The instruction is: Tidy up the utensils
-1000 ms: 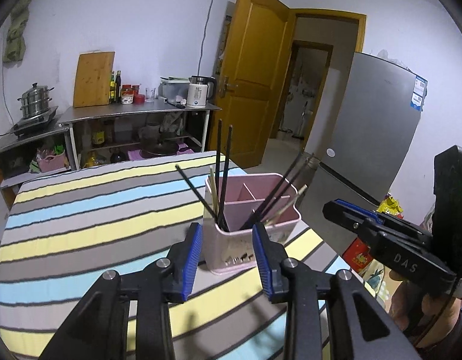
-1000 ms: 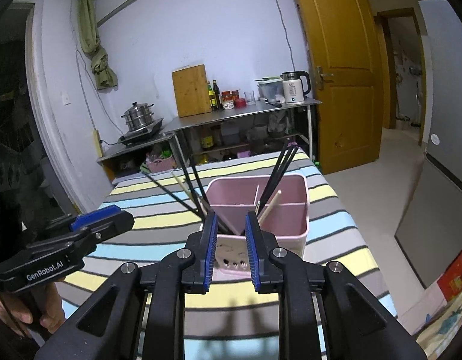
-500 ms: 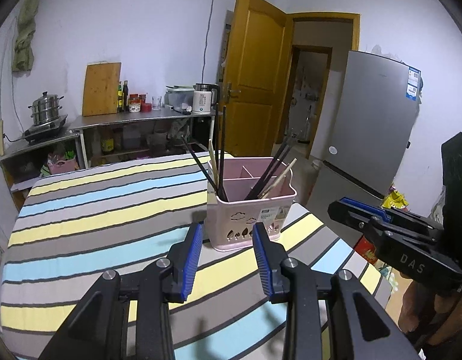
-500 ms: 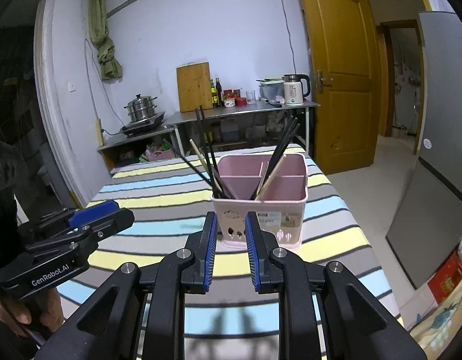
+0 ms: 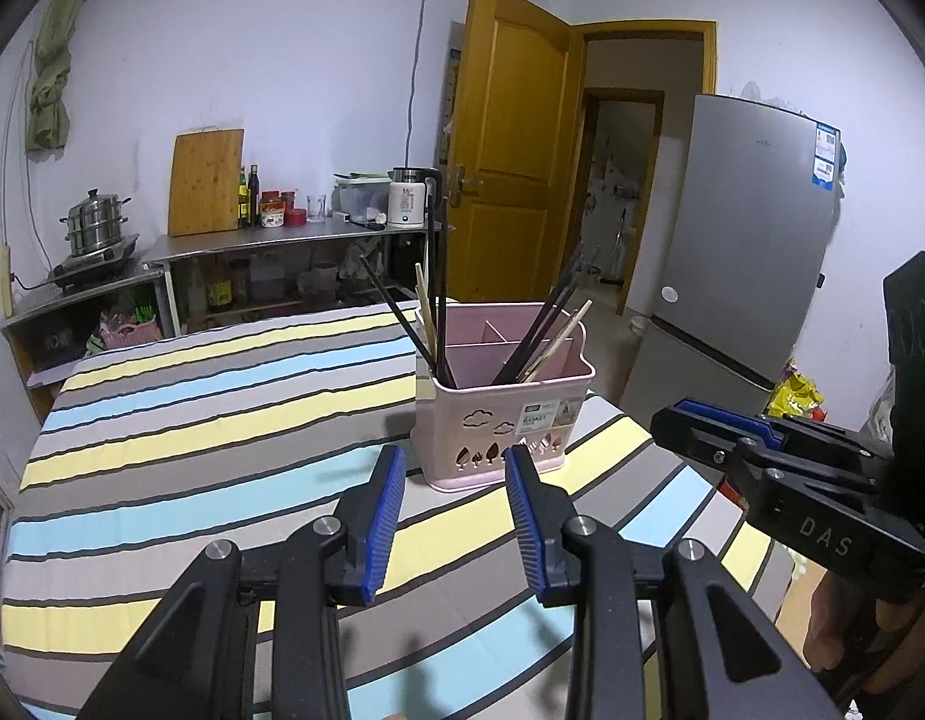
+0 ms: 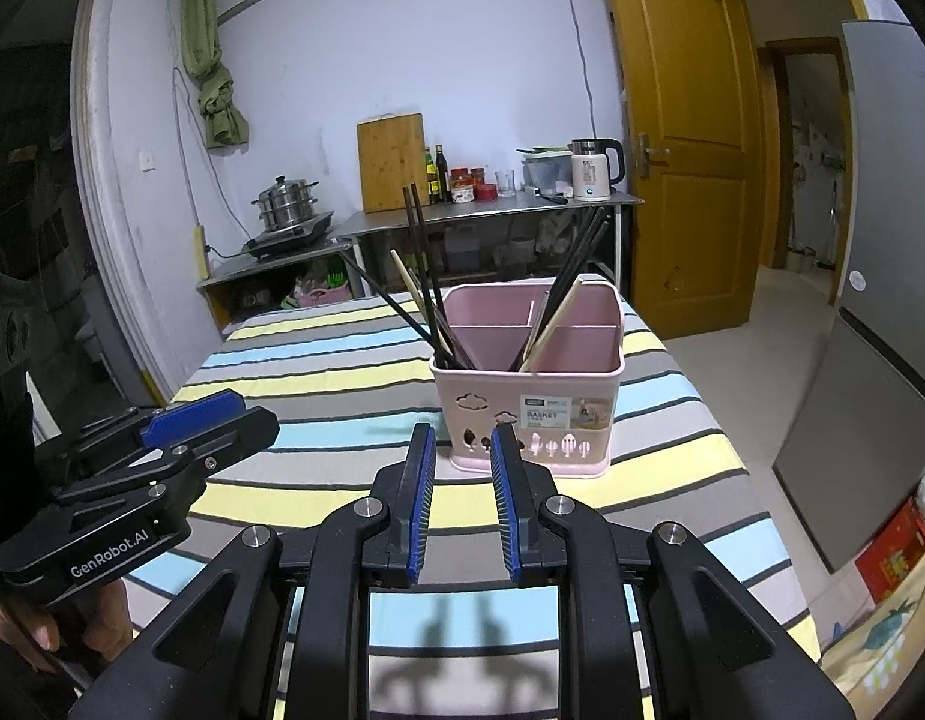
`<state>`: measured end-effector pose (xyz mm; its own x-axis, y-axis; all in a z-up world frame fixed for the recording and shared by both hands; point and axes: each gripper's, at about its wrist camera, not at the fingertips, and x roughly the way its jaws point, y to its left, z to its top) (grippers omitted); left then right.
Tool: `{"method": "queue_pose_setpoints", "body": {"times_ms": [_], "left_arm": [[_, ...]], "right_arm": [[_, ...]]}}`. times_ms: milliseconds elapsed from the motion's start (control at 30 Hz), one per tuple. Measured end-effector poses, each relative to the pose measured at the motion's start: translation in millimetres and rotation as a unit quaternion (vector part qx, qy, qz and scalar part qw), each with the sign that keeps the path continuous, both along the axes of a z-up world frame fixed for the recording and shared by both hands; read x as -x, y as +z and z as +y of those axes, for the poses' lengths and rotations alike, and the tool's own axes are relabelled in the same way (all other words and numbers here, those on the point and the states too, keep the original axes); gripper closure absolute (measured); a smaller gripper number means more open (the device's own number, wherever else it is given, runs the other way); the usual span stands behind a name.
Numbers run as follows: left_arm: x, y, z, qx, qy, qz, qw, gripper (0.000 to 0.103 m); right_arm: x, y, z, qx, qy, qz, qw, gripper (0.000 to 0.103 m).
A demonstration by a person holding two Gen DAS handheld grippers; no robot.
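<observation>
A pink utensil basket stands on the striped tablecloth, also in the right wrist view. Black and light wooden chopsticks lean in its near left and right compartments; they show in the right wrist view too. My left gripper is open and empty, just in front of the basket. My right gripper is open and empty, a narrower gap, also short of the basket. Each gripper shows from the side in the other's view, the right one and the left one.
The striped table ends close behind and to the right of the basket. A grey fridge stands right, an open wooden door behind. A steel shelf with kettle, bottles, cutting board and pot lines the far wall.
Both grippers have drawn back from and lowered relative to the basket, which now appears farther away and seen from its side. Both stay open and empty.
</observation>
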<state>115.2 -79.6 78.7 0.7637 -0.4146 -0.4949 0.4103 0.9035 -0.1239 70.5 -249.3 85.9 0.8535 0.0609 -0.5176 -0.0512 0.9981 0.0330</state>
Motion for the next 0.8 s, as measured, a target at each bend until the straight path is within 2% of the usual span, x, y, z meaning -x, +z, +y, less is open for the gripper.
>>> {"method": "queue_pose_setpoints", "body": {"times_ms": [800], "left_arm": [[1.1,-3.4,-1.8,-0.003,-0.002,-0.003,1.0000,0.069]], "right_arm": [[-1.5,-5.7,-2.2,-0.001,-0.001,0.005,1.000,0.083]]}}
